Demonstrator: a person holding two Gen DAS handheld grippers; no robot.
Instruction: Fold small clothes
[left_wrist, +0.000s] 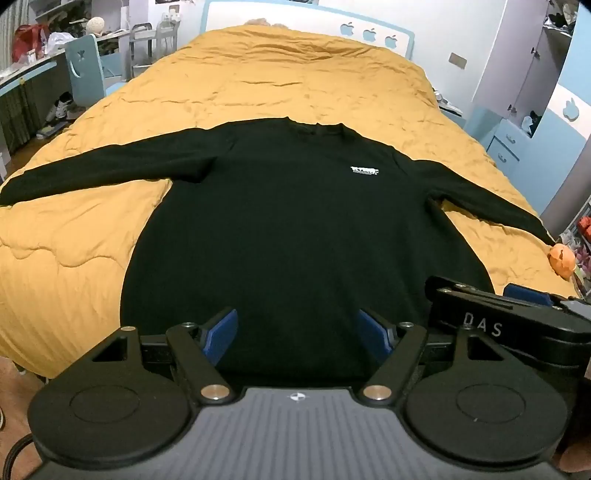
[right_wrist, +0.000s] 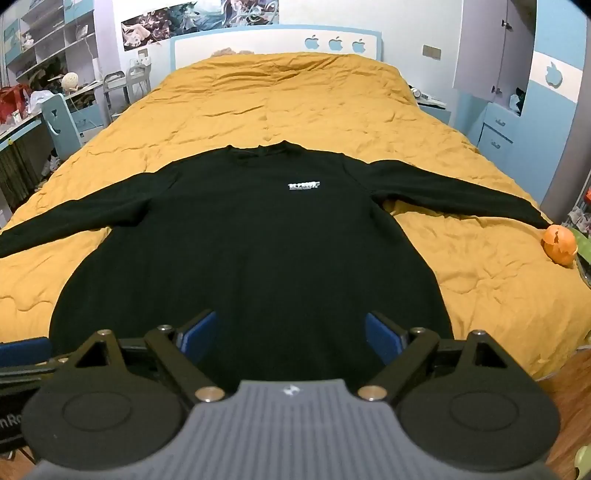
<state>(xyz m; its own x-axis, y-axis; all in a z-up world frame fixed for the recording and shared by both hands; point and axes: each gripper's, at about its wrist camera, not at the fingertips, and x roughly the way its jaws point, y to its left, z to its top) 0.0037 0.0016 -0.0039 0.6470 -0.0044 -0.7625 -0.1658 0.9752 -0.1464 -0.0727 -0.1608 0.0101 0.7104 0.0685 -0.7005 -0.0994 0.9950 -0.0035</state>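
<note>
A black long-sleeved sweater (left_wrist: 288, 229) with a small white chest logo lies flat, face up, on the mustard quilt (left_wrist: 295, 74), sleeves spread to both sides, hem toward me. It also shows in the right wrist view (right_wrist: 251, 251). My left gripper (left_wrist: 297, 334) is open and empty, hovering over the sweater's hem. My right gripper (right_wrist: 290, 338) is open and empty, over the hem as well. The right gripper's body (left_wrist: 517, 321) shows at the right of the left wrist view, close beside the left one.
An orange pumpkin-like ball (right_wrist: 559, 245) sits at the bed's right edge beyond the right sleeve cuff. A blue chair (left_wrist: 86, 70) and cluttered desk stand left of the bed. Blue drawers (right_wrist: 496, 133) and a headboard (right_wrist: 277, 42) stand at right and back.
</note>
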